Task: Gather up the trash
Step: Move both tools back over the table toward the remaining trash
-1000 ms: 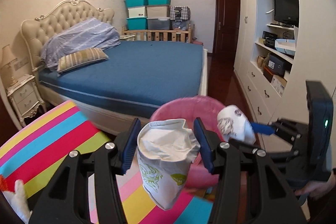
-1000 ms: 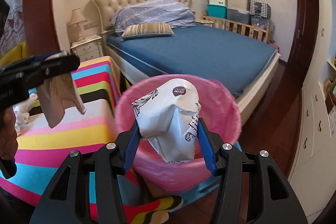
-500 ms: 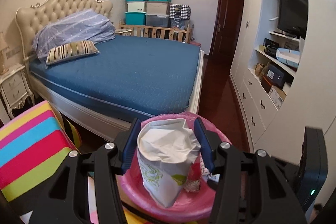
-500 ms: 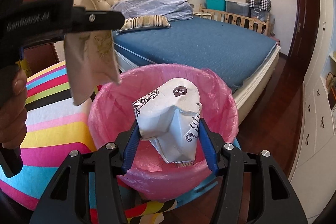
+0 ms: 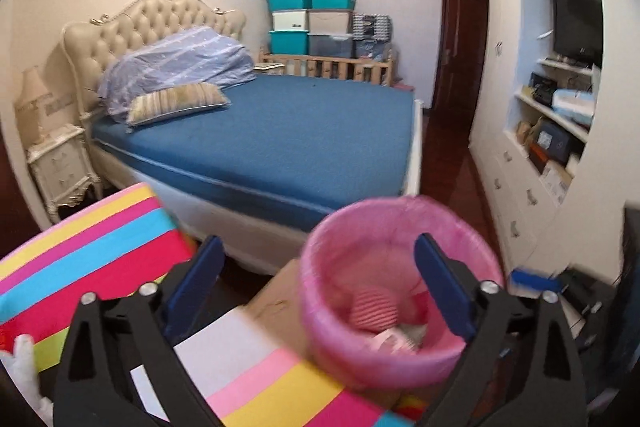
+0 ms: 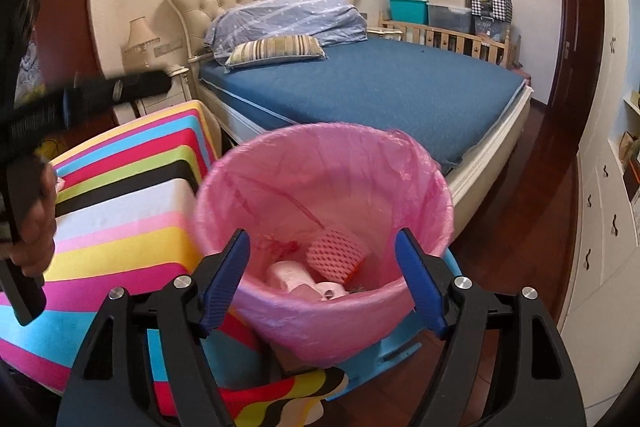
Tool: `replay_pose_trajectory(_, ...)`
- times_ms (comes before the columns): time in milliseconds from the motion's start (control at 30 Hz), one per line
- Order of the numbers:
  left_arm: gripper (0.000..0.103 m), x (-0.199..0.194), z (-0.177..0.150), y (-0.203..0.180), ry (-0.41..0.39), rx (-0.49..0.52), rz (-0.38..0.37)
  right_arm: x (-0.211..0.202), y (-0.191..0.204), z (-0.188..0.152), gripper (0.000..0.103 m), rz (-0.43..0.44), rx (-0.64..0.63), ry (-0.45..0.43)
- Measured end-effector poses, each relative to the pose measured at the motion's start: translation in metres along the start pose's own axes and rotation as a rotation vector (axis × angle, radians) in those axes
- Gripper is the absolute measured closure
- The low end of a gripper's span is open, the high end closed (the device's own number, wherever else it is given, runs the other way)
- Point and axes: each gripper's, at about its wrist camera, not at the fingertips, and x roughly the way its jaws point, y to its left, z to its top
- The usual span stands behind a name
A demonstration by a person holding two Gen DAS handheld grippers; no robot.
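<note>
Both tongs stand wide and empty: the right gripper (image 6: 322, 279) hangs over the near rim of the pink-lined bin (image 6: 420, 167), the left gripper (image 5: 316, 287) spans its left side. The trash (image 6: 320, 267) (a pink foam net and pale wrappers) lies at the bottom of the bin, which sits just right of the striped tablecloth (image 6: 120, 187). Likely risks: an open finger catches the thin liner and drags it off the rim, or a knock to the rim tips the light bin toward the floor.
</note>
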Motion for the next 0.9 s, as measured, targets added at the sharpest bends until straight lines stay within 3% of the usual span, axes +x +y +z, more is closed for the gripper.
replay_pose_trajectory(267,0.005,-0.068,-0.064,0.055,0.028,-0.01,0.115,-0.015,0.048,-0.004,0.027,0.022,-0.039,-0.002)
replay_pose_trajectory(533,0.005,-0.159,-0.128,0.121,0.021,-0.051,0.21,-0.02,0.131,-0.018,0.025,0.159,-0.087,0.01)
replay_pose_trajectory(900,0.005,-0.278,-0.215,0.204,0.032,-0.111,0.438,-0.009,0.26,-0.048,0.025,0.33,-0.239,0.098)
